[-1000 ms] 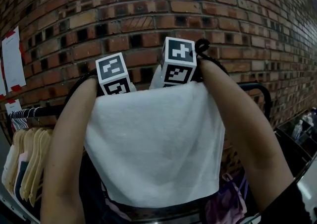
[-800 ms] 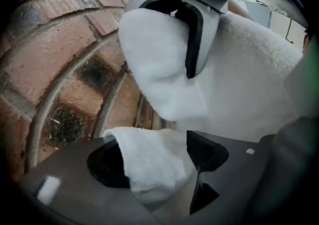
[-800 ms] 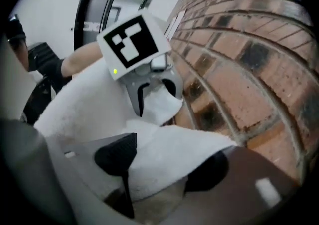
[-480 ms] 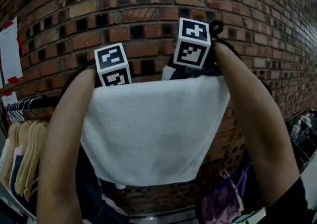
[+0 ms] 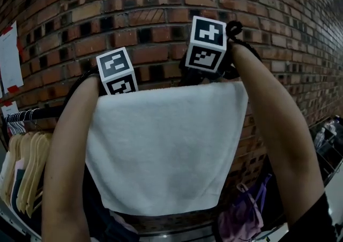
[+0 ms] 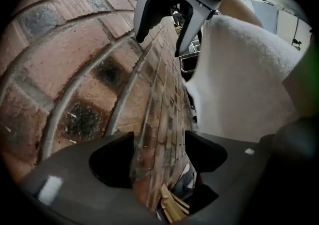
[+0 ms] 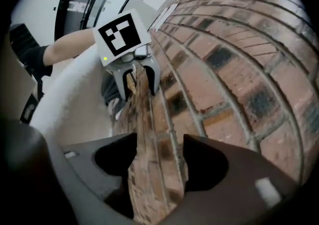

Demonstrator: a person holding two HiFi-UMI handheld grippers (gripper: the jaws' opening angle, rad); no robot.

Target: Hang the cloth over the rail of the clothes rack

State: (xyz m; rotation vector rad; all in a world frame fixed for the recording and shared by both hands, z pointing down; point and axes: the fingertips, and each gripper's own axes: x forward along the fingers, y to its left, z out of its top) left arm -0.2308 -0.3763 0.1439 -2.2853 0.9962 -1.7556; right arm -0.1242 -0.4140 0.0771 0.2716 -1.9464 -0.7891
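One white cloth [image 5: 161, 150], two grippers: left gripper [image 6: 158, 154] and right gripper [image 7: 160, 162] both gape empty, left's jaws just narrowing; right has climbed toward twelve o'clock.

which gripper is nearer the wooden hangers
Left. The left gripper, jaws just closing a little with nothing between them, is at the cloth's left edge, on the hangers' side; the right gripper is at its right edge, farther off.
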